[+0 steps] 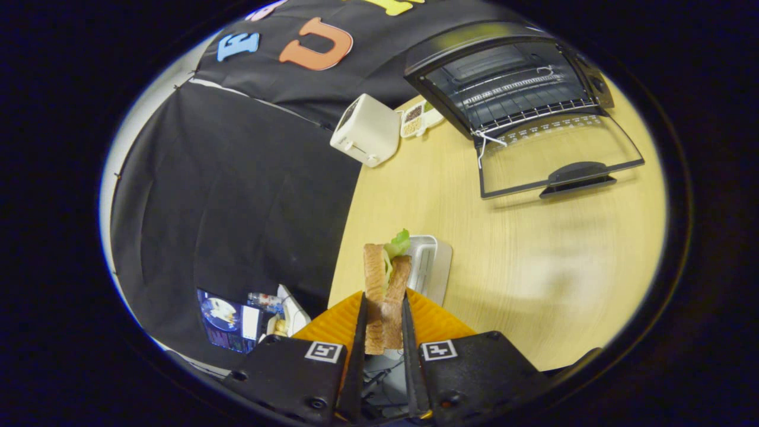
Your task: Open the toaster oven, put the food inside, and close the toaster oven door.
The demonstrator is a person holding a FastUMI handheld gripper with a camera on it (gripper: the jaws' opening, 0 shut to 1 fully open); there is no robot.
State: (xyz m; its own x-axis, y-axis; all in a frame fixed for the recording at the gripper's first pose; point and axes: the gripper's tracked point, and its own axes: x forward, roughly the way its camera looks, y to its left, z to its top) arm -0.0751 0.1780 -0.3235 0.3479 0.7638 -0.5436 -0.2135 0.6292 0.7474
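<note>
Toasted brown sandwich with green lettuce (pixel 386 284) is sitting pinched between the gripper (pixel 382 320) fingers; looks soft and squashy, so gripping the bread faces gently seems right.

Pale wood-grain table (pixel 533 267), its near-left edge curved, black cloth beyond it. Toaster oven (pixel 510 83) stands at the far side of the table, door (pixel 557 157) dropped fully open, glass pane lying flat over the tabletop with the handle towards the viewer; wire rack visible inside. White pop-up toaster (pixel 367 130) sits at the table's far-left edge, near the oven. Just beside it, between toaster and oven, a small compartment tray (pixel 415 120) with brown and tan contents; what they are cannot be made out. Nearer, a white rectangular dish (pixel 433 264) rests on the table, touching a ribbed orange mat (pixel 436 320).
</note>
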